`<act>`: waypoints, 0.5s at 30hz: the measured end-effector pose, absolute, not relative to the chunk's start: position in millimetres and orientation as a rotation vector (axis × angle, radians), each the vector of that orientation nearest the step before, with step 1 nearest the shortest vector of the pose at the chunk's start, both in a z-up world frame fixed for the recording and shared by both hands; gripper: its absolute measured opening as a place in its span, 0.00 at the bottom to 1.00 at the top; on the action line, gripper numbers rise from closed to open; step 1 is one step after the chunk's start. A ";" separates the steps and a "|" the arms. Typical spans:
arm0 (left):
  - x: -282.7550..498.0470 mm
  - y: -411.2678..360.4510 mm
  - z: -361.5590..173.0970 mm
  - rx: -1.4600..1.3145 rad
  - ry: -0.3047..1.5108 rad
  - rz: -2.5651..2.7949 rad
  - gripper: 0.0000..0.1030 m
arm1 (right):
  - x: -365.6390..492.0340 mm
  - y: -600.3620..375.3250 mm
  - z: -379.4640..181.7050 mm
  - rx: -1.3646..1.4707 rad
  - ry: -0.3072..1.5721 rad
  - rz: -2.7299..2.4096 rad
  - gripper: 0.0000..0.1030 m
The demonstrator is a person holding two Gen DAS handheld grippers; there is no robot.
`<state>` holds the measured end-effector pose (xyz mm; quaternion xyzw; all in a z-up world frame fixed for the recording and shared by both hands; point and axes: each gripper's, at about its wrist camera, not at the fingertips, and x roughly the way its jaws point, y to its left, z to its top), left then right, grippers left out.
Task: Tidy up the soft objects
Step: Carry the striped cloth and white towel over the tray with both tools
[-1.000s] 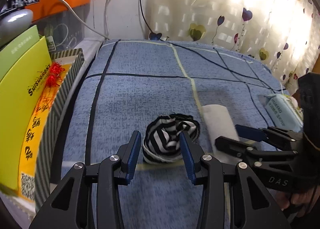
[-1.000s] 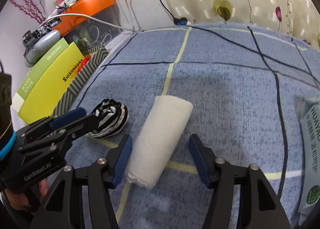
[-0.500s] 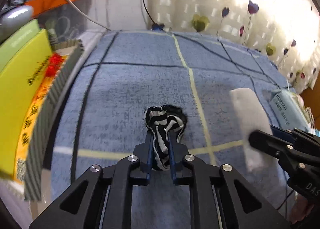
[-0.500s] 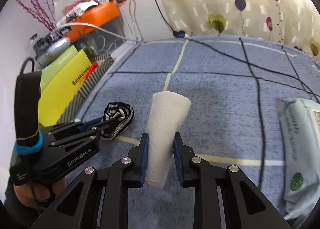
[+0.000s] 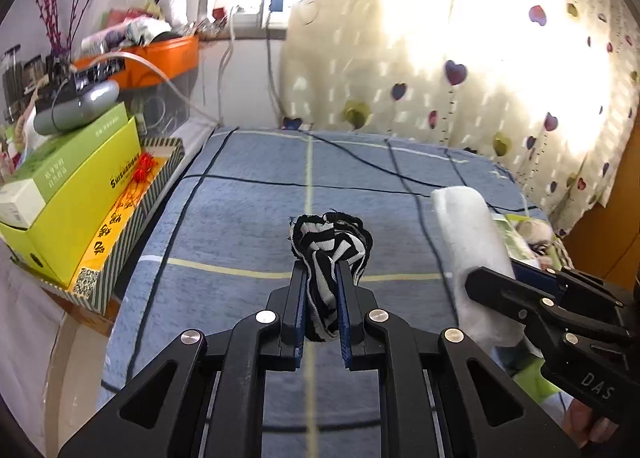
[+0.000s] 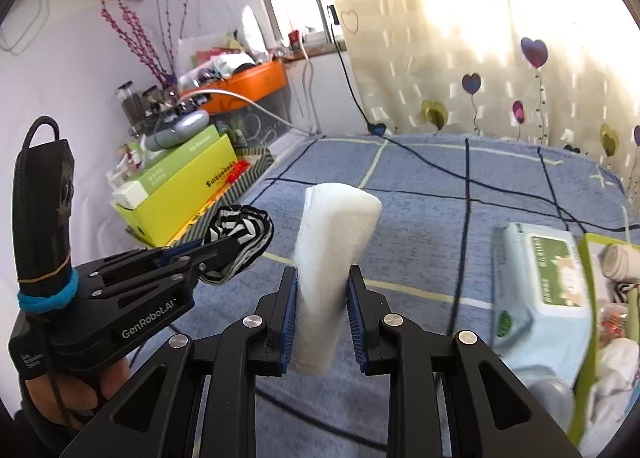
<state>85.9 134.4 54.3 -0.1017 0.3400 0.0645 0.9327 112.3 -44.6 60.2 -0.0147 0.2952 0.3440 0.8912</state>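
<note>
My left gripper (image 5: 322, 278) is shut on a black-and-white striped rolled sock (image 5: 330, 244) and holds it above the blue checked bedspread (image 5: 240, 217). My right gripper (image 6: 322, 286) is shut on a white rolled towel (image 6: 332, 234), also lifted off the bed. In the left wrist view the towel (image 5: 468, 234) and right gripper sit at the right. In the right wrist view the sock (image 6: 240, 234) and left gripper sit at the left.
Yellow-green boxes (image 5: 76, 185) and a striped box (image 5: 132, 217) stand along the bed's left edge, below an orange tray (image 5: 160, 57). A wet-wipes pack (image 6: 548, 278) lies at the right beside a green-edged bin (image 6: 612, 298) holding soft items. A heart-print curtain (image 5: 480, 57) hangs behind.
Both grippers closed on their items, the left on the sock and the right on the towel, then lifted them off the bedspread. The views tilted up.
</note>
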 end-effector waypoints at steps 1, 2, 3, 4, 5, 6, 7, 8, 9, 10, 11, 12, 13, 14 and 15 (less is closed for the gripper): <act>84.2 128.1 56.9 -0.204 0.691 0.127 0.14 | 109.1 -51.3 62.4 -0.030 0.603 0.716 0.22; 82.0 120.4 60.3 -0.197 0.686 0.120 0.14 | 105.3 -59.5 64.8 -0.031 0.590 0.714 0.22; 80.0 112.5 63.1 -0.189 0.681 0.117 0.14 | 102.2 -66.4 67.2 -0.030 0.581 0.713 0.22; 78.8 104.3 66.2 -0.184 0.677 0.113 0.14 | 99.2 -74.4 69.0 -0.028 0.573 0.713 0.22; 77.2 96.4 69.2 -0.180 0.673 0.104 0.14 | 96.0 -83.9 70.8 -0.026 0.566 0.712 0.22; 75.9 88.7 71.6 -0.175 0.667 0.096 0.14 | 93.7 -91.8 72.2 -0.025 0.560 0.709 0.22; 75.3 80.1 74.2 -0.167 0.660 0.091 0.14 | 91.9 -100.6 73.6 -0.022 0.554 0.703 0.22; 75.0 71.5 76.7 -0.159 0.653 0.084 0.14 | 90.9 -110.8 74.7 -0.016 0.547 0.695 0.22; 74.9 63.5 78.7 -0.153 0.649 0.076 0.14 | 89.5 -121.7 75.5 -0.010 0.541 0.685 0.22; 75.8 54.4 80.7 -0.149 0.647 0.066 0.14 | 88.3 -131.4 76.2 -0.006 0.536 0.675 0.22; 76.1 46.5 82.5 -0.146 0.646 0.057 0.14 | 86.9 -140.4 76.5 -0.002 0.531 0.668 0.22; 77.3 36.7 84.4 -0.139 0.643 0.043 0.14 | 85.5 -149.4 76.8 0.003 0.527 0.659 0.22; 78.0 28.5 85.8 -0.132 0.641 0.034 0.14 | 84.2 -160.4 77.4 0.009 0.523 0.649 0.22; 79.5 19.0 87.3 -0.125 0.640 0.022 0.14 | 82.3 -171.4 78.0 0.015 0.517 0.638 0.22; 80.9 9.8 88.6 -0.120 0.638 0.008 0.14 | 80.7 -183.1 78.4 0.020 0.512 0.625 0.22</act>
